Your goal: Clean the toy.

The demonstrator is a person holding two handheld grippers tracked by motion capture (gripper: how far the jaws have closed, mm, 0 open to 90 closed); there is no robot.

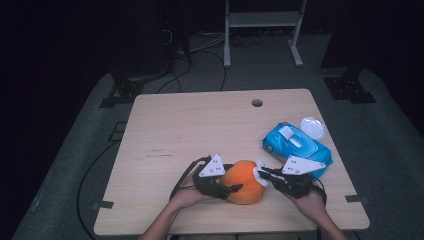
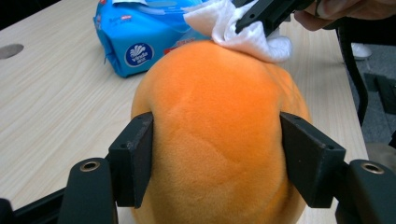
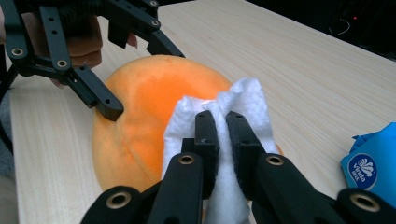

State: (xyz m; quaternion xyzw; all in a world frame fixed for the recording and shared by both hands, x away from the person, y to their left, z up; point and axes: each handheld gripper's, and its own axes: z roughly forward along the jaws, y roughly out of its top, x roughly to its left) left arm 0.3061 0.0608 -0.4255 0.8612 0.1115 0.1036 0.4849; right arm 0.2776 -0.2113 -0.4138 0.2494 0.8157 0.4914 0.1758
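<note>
An orange plush ball rests on the wooden table near its front edge. My left gripper comes from the left and is shut on it, a pad pressed into each side. My right gripper comes from the right and is shut on a crumpled white tissue. The tissue lies against the ball's upper right side.
A blue pack of wipes lies on the table behind my right gripper, with a round clear lid beside it. A cable hole sits near the far edge. Stands and cables crowd the floor beyond.
</note>
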